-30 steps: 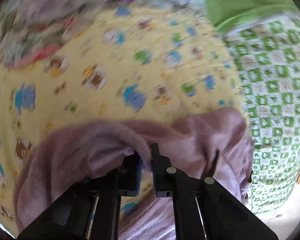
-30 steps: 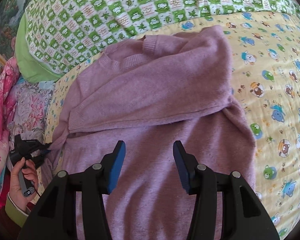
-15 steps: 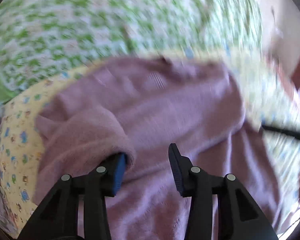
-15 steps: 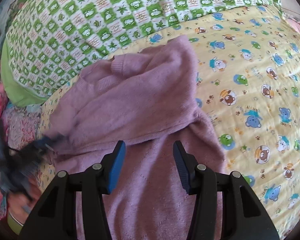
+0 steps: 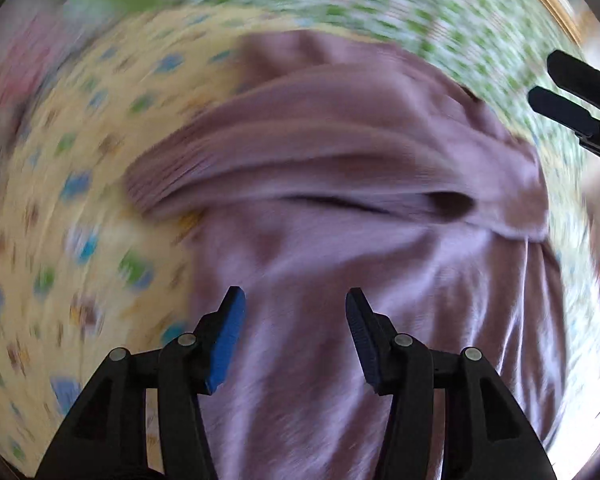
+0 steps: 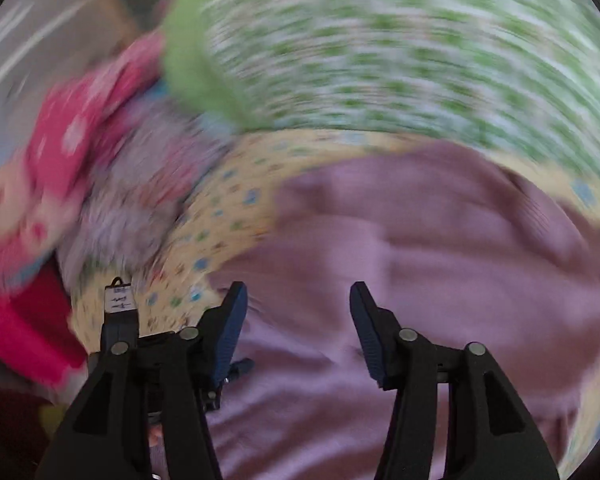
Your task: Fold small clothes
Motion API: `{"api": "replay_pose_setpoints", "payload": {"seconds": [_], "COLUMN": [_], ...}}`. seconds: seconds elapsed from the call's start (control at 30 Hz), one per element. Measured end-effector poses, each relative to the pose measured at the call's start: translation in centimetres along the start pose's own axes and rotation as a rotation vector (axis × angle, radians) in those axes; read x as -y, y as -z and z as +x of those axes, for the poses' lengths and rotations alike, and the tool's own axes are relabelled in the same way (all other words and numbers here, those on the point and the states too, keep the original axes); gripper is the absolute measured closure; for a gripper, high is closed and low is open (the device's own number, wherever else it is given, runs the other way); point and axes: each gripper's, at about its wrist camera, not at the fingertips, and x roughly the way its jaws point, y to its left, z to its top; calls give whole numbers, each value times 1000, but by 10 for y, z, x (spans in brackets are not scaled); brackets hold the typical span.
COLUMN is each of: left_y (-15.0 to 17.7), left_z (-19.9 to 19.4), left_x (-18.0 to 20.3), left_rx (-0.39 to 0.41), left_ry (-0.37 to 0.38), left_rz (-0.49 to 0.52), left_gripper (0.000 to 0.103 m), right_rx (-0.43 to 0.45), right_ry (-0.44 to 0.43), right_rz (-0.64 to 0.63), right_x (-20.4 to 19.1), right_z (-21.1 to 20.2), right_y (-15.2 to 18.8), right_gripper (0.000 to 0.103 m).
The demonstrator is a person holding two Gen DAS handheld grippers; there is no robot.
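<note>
Spread across the bed point(image 5: 72, 184), the sweater point(image 5: 340, 264) is lying half folded while both grippers' fingers point(image 5: 228, 336) are opening on nothing, so its loosely crossed sleeve point(image 5: 300, 148) is risking sliding undone.

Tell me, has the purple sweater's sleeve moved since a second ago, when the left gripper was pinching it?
Yes. The sleeve now lies folded across the purple sweater, away from the yellow sheet, and the left gripper, jaws opening, has nothing between them.
</note>
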Motion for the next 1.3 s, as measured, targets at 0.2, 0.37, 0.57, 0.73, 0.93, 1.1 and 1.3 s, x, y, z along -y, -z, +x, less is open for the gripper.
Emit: {"api": "replay_pose_setpoints", "payload": {"seconds": [0.2,0.37,0.57,0.73,0.93,1.1,1.3], "left_y": [12,10,-32,-69,-73,-49,-67], "left_z": [-5,-7,-1,22,47,48,61], "left_x": [-44,-53,-20,14,31,27,22], "left_rx": [-11,-19,27,28,-28,-55,-5], "left_ry": [14,16,25,-16,-53,-74,-256], "left_rz": [-125,-123,-29,60,150,227,161], "left_gripper": [49,49,46,45,44,42,40], "right_rx": [-197,-303,116,322,98,171,159], "right_ry": [-9,68,-14,164,314,302,450], "right_rz": [-386,-438,37,444,770,776,741], "right_x": [-80,-73,12,127,204,203,220], "right_z": [119,165,20,-74,-77,-85,-84], "right_y": [-5,5,-25,40,145,154,140], "right_gripper": [44,98,99,95,75,51,50]}}
